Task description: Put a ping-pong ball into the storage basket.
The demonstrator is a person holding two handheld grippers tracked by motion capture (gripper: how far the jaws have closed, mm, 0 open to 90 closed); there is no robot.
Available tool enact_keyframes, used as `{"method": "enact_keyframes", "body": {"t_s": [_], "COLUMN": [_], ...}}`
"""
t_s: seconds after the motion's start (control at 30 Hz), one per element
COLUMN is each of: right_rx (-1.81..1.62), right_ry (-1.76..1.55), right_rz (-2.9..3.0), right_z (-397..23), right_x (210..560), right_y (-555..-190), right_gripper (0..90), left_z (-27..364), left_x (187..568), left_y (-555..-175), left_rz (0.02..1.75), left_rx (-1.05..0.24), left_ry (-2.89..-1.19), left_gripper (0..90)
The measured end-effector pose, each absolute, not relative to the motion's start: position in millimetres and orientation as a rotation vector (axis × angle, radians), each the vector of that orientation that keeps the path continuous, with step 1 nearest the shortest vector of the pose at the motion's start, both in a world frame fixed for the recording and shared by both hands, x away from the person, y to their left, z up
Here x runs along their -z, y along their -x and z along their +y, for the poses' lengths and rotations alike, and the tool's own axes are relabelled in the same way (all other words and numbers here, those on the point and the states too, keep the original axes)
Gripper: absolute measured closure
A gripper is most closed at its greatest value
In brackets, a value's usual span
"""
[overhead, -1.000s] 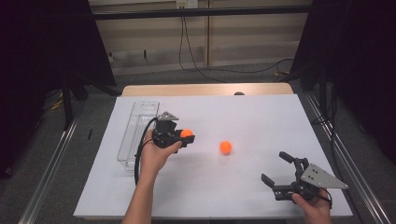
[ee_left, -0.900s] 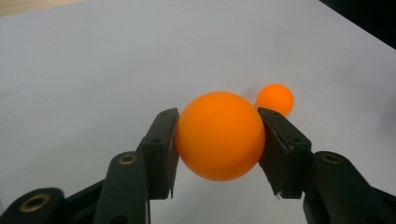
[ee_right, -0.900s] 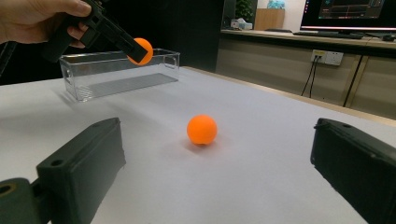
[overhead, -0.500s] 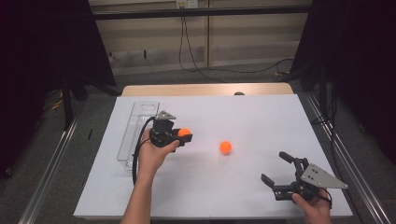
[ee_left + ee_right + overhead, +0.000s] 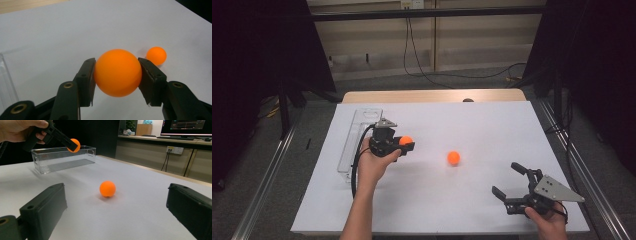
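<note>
Held ball (image 5: 117, 72) round, no long axis, no pointing direction; sits in air just right of bin (image 5: 354, 142), above sheet (image 5: 472, 125). Versus earlier frames: nothing shifted, both hands in place. Left gripper (image 5: 406, 144) jaws clamped on ball, pads pressing both sides. Right gripper (image 5: 508, 181) jaws wide apart, empty. 2nd ball (image 5: 454, 158) lies on sheet, well right of bin.
</note>
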State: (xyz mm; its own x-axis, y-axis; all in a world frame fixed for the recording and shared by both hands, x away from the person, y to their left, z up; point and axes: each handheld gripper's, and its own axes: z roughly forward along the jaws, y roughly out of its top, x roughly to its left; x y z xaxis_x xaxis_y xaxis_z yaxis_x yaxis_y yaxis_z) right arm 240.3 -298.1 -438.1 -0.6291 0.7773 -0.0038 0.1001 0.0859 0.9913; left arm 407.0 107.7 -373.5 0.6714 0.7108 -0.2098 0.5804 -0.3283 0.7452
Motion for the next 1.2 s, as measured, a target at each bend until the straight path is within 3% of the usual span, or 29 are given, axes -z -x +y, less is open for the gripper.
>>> {"method": "enact_keyframes", "body": {"t_s": [1.2], "right_rx": [-1.597], "right_ry": [-0.863], "right_rz": [1.818], "right_z": [-297.6], "right_x": [437.2], "right_y": [-239.3], "right_gripper": [2.2], "left_z": [123.7], "left_x": [367.4], "left_y": [-407.6], "left_rz": [1.025], "left_rx": [-0.237], "left_ry": [-2.004], "left_gripper": [50.9]}}
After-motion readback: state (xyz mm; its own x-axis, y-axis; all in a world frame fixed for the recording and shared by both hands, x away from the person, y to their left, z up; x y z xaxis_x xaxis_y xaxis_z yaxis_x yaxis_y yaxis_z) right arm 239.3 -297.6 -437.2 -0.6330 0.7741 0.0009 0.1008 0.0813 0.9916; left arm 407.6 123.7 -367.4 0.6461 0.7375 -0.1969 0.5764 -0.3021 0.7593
